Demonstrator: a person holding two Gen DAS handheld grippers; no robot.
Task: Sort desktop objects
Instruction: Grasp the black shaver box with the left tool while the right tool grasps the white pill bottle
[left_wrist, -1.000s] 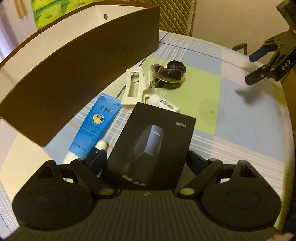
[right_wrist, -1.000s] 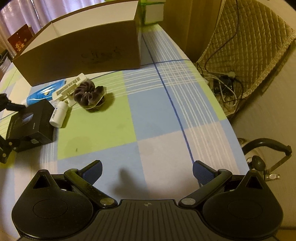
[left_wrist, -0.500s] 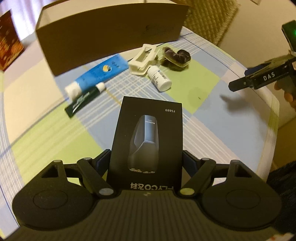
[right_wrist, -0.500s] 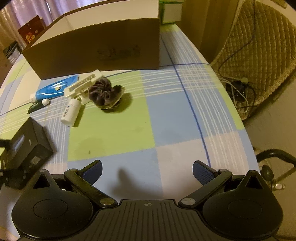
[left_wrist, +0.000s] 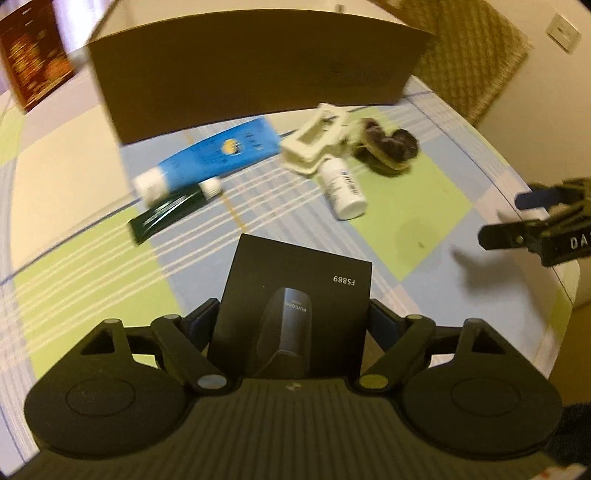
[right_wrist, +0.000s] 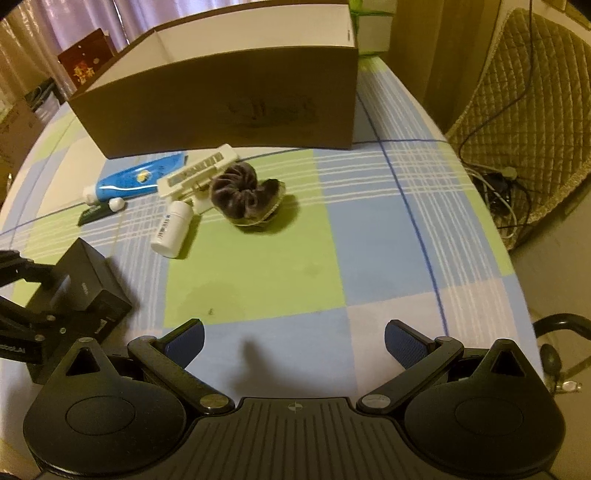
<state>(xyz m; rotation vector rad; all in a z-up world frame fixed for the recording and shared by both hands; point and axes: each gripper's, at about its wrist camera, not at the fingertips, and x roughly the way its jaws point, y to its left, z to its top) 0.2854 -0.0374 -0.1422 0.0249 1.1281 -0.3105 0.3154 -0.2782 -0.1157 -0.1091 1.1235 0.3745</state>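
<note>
Black box (left_wrist: 295, 295) clamped in left gripper (left_wrist: 291, 317), raised for carton (left_wrist: 255, 62) at 12 o'clock; right gripper (right_wrist: 293, 338) jaws apart, empty.

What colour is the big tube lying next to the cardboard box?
The plastic squeeze tube is bright blue with a white cap, clearest in the right wrist view.

Both grippers are matte black with ribbed bases, round side discs, and blue-padded fingers (right_wrist: 404, 347).

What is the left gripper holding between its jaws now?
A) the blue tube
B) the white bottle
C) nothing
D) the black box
D: the left gripper clamps the black box from both sides, while the white bottle and blue tube lie on the table.
</note>
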